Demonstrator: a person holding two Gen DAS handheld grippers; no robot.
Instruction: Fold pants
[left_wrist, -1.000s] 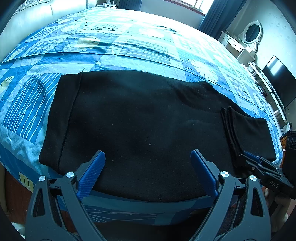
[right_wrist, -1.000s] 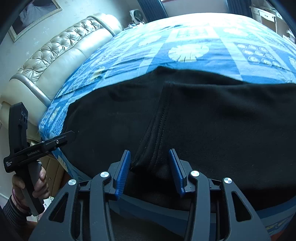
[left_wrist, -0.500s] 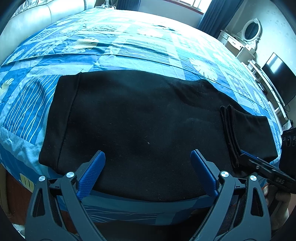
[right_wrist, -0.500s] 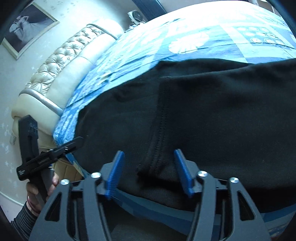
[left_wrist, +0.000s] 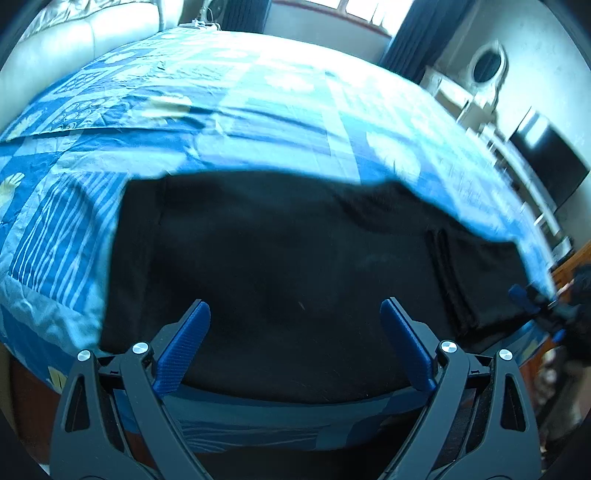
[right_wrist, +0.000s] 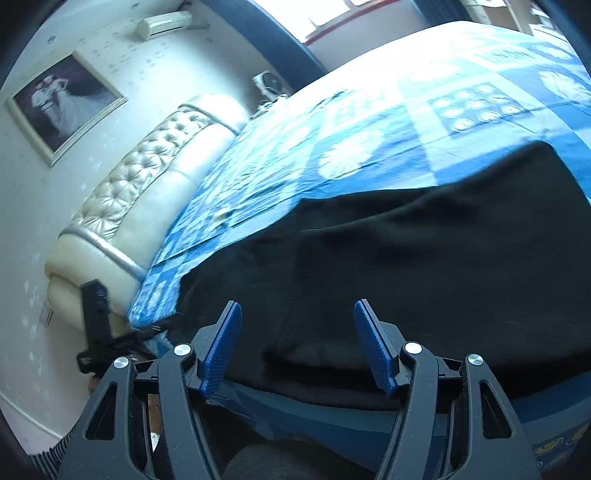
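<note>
Black pants (left_wrist: 295, 254) lie flat along the near edge of a bed with a blue patterned cover (left_wrist: 221, 118). The leg ends are folded back over the pants at the right, with a cuff edge (left_wrist: 439, 273). My left gripper (left_wrist: 295, 343) is open and empty, held just above the pants near the bed edge. My right gripper (right_wrist: 297, 347) is open and empty, held over the folded cuff end of the pants (right_wrist: 424, 266). Each gripper shows small in the other's view, the right gripper (left_wrist: 543, 310) at the far right and the left gripper (right_wrist: 99, 332) at the far left.
A cream tufted headboard (right_wrist: 147, 199) stands at the left end of the bed. A framed picture (right_wrist: 62, 103) hangs on the wall. A white dresser with an oval mirror (left_wrist: 484, 70) and a dark television (left_wrist: 550, 162) stand past the far right side.
My right gripper has opened wider and drawn back from the cuff fold it was closing around, swinging left. My left gripper has pulled back and tilted, blurring the view; the pants have not moved.
</note>
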